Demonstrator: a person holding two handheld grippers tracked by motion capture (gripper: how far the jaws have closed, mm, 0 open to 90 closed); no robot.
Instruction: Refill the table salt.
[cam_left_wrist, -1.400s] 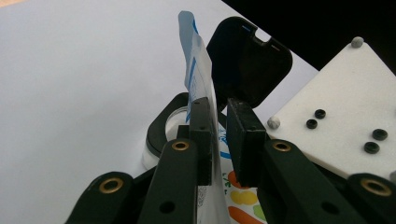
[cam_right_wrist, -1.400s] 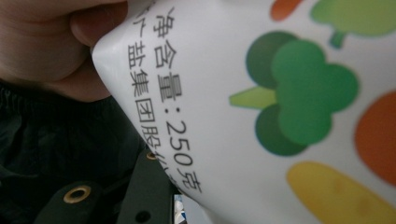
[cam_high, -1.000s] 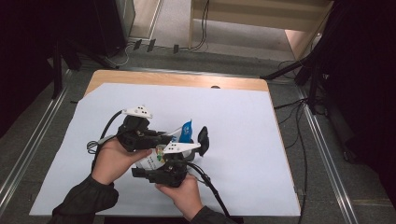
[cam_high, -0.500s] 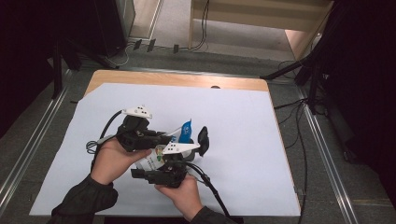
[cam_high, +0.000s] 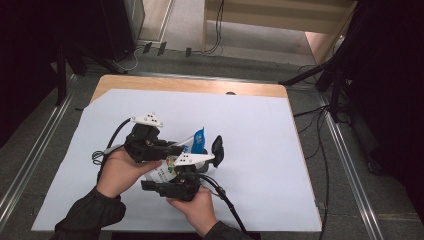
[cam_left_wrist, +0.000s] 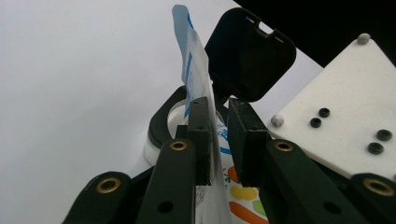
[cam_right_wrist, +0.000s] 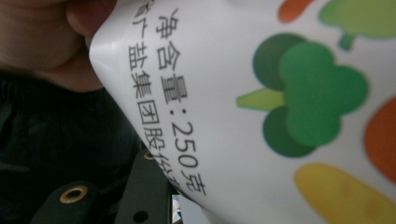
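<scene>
A soft, light salt pouch (cam_left_wrist: 198, 88) is being pinched at its thin top edge by the left gripper (cam_left_wrist: 218, 140), its jaws narrowed.

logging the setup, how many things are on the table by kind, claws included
claws: 2, the left claw and the right claw
printed bags: 1, the white bag with a blue top and vegetable pictures
containers: 1, the white jar with a black rim and an open black flip lid
white sheets: 1, the sheet covering the table
total: 5
</scene>
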